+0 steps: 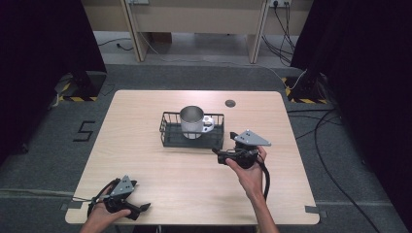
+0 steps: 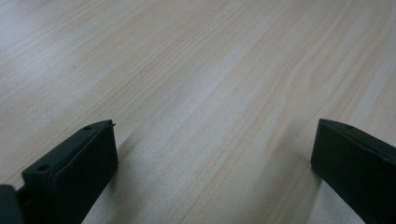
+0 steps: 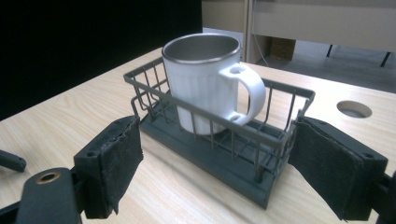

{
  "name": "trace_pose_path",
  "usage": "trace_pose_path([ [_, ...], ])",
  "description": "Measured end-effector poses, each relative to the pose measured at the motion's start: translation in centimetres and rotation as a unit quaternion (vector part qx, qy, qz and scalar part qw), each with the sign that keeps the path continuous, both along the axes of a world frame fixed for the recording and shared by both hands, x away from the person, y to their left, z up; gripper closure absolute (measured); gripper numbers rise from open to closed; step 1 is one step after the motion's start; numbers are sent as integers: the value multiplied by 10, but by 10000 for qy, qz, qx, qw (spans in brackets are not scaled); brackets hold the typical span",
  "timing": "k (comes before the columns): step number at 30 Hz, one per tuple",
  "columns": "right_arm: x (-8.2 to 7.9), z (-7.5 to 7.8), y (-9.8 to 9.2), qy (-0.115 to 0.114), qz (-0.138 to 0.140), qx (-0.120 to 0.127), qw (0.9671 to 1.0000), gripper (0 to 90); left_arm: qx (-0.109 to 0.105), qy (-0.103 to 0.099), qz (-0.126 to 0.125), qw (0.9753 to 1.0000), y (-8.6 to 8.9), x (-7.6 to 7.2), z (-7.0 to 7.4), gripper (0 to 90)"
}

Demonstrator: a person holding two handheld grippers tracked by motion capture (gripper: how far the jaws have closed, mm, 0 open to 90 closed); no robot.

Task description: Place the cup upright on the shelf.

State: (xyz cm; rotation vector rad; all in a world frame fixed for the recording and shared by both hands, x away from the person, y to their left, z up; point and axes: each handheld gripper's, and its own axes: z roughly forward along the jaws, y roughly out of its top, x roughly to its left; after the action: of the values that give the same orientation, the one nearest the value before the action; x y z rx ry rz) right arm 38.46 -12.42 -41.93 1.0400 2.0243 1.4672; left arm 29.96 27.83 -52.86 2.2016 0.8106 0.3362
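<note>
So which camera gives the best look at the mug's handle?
The right gripper view: the mug is close and its handle shows side-on. The high view has the mug small in the basket, the handle a sliver. The left gripper view faces bare table.

A white mug (image 1: 193,122) stands upright in a wire basket (image 1: 167,130).

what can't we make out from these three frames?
- Mug inside: in the right gripper view its steel rim hides the bottom; in the high view it is too small to tell whether it is empty.
- Wire basket floor under the mug: hidden by the mug in both views.
- Left gripper fingers: cut off by the bottom and right edges of the left gripper view.
- Right gripper fingers: too small and dark in the high view.
</note>
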Motion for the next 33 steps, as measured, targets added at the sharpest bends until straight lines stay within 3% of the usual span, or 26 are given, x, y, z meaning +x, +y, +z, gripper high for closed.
trace_pose_path([
  [6,-9,-9,-6,62,-29,92,9999,166,-2,-1,4,10000,0,0,0,0],
  [19,-33,-26,-13,-47,-20,32,10000,166,0,-1,9,10000,0,0,0,0],
  [24,-42,-35,-18,-44,-29,125,9999,167,3,-1,10,10000,0,0,0,0],
  [33,-49,-54,-22,156,39,3,9999,167,4,-2,9,10000,0,0,0,0],
])
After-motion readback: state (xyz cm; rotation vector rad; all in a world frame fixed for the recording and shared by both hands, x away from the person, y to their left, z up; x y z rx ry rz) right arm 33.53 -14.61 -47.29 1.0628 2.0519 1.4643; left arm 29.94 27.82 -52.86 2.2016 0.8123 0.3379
